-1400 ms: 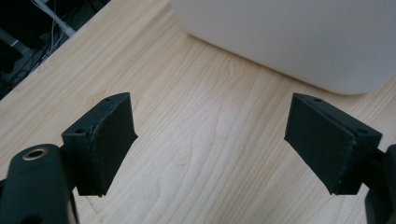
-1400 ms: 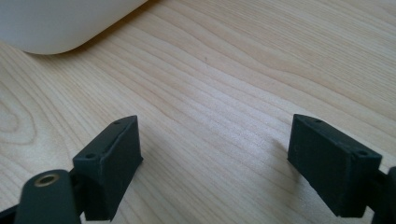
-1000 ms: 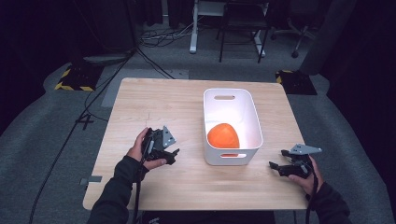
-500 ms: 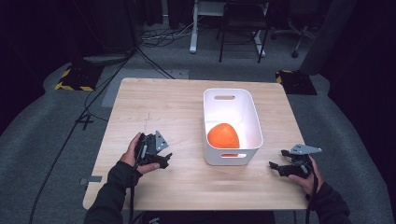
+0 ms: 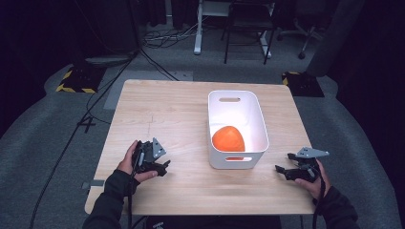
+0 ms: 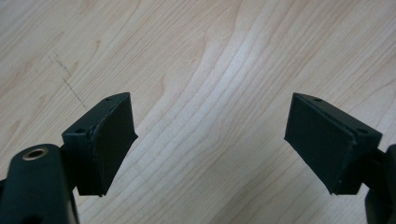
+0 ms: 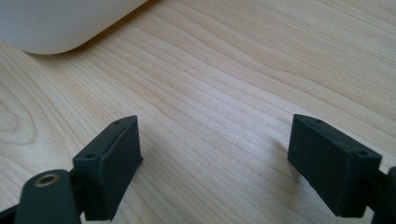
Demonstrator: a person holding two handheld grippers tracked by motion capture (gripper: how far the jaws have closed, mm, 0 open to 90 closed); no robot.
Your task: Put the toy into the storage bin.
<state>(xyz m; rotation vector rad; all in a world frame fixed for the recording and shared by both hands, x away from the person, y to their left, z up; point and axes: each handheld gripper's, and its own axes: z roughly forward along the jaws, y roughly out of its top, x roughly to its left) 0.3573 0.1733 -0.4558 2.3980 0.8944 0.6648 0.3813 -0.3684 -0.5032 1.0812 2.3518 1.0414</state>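
An orange ball point(image 5: 228, 139) lies inside a white bin point(image 5: 237, 97) on the right half of the wooden table point(image 5: 172, 109). My left gripper point(image 5: 164, 166) rests low over the table at the front left, left of the bin, open with bare wood between its pads point(image 6: 108, 140). Near the front right corner my right gripper point(image 5: 282, 171) sits just right of the bin, open too, nothing between its pads point(image 7: 112, 163). A corner of the white bin point(image 7: 60, 23) shows at the top left of the right gripper view.
The table ends close in front of both hands. Behind it, cables point(image 5: 119, 62), a desk frame point(image 5: 229, 28) and a chair base point(image 5: 305, 43) stand on the grey floor. Bare wood spans the table's left half and back.
My left hand and its gripper have slid back toward the front edge of the table and a little left. The right gripper has stayed put.
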